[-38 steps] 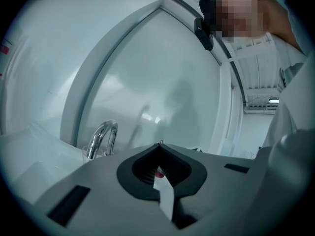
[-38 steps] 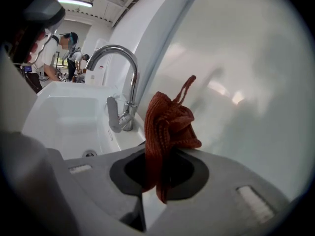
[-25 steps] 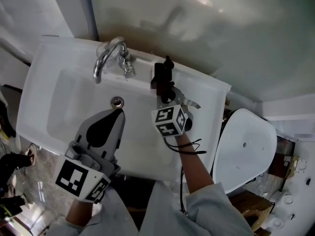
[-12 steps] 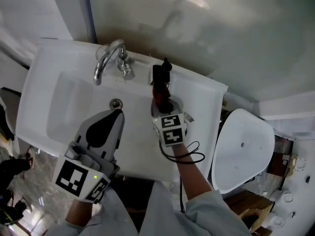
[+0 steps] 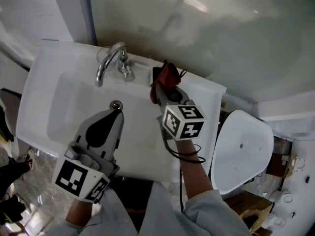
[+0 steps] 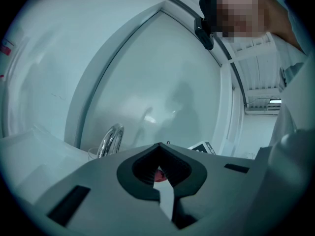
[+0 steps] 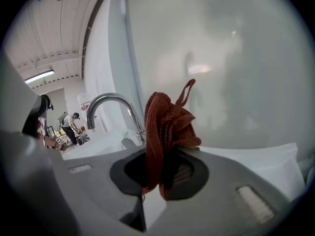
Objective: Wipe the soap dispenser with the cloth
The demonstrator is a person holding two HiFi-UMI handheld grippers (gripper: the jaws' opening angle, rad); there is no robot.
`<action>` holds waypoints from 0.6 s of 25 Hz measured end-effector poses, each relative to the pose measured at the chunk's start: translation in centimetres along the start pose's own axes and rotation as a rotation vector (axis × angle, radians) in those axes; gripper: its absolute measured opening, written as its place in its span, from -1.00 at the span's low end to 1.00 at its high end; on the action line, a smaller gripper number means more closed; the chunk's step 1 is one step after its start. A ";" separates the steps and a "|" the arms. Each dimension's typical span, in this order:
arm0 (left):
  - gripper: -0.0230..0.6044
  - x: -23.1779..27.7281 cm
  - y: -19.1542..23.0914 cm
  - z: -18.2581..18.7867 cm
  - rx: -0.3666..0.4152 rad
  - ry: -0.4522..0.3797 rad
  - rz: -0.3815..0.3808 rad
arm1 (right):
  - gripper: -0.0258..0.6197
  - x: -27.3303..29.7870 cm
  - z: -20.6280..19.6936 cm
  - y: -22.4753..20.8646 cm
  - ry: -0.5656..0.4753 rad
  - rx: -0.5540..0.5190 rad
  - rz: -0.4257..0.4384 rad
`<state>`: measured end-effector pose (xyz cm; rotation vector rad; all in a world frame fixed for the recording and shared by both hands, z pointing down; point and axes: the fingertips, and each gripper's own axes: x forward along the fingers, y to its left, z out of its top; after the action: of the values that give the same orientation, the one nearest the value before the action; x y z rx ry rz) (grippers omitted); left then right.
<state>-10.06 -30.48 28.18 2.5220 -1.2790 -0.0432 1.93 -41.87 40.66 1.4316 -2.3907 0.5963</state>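
While the right tongs (image 7: 156,178) gripped the red cloth (image 7: 165,132) over the soap dispenser (image 5: 156,74), at the tap's (image 5: 109,58) 3 o'clock, wiping seemed begun but unfinished; the left tongs (image 5: 116,113) hung closed, empty.

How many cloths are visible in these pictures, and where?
1: the red cloth, clamped in the right gripper, near the faucet, over the sink's back rim. Others may be hidden.
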 end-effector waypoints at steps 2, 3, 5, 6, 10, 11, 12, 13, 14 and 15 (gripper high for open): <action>-0.94 -0.2 0.1 0.0 -0.001 -0.003 0.006 | -0.75 0.3 0.9 -0.4 -0.008 0.033 -0.003; -0.94 -0.3 0.2 0.0 -0.002 -0.004 0.008 | -0.75 0.5 1.1 -0.6 -0.009 0.048 -0.006; -0.94 -0.5 0.4 0.0 -0.005 -0.005 0.010 | -0.75 1.0 1.4 -0.8 -0.007 0.064 -0.010; -0.94 -0.5 0.5 0.0 -0.006 -0.005 0.011 | -0.75 1.3 1.4 -0.8 -0.002 0.068 -0.009; -0.94 -0.6 0.8 -0.2 -0.009 -0.003 0.015 | -0.75 2.7 0.7 -0.3 0.029 0.085 0.015; -0.94 -0.5 0.9 -0.3 -0.009 -0.002 0.016 | -0.75 3.2 0.4 -0.1 0.041 0.087 0.021; -0.94 -0.5 0.9 -0.3 -0.008 -0.001 0.016 | -0.75 3.6 -0.1 0.1 0.054 0.087 0.026; -0.94 -0.5 1.0 -0.4 -0.008 0.000 0.017 | -0.75 4.0 -0.5 0.2 0.069 0.085 0.030; -0.94 -0.5 1.1 -0.4 -0.008 0.001 0.018 | -0.75 4.4 -1.1 0.3 0.085 0.082 0.031; -0.94 -0.5 1.1 -0.4 -0.009 0.003 0.020 | -0.75 4.8 -1.6 0.3 0.100 0.078 0.031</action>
<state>-11.20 -30.59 28.83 2.5013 -1.2997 -0.0410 -0.51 -44.61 44.13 1.3636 -2.3391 0.7591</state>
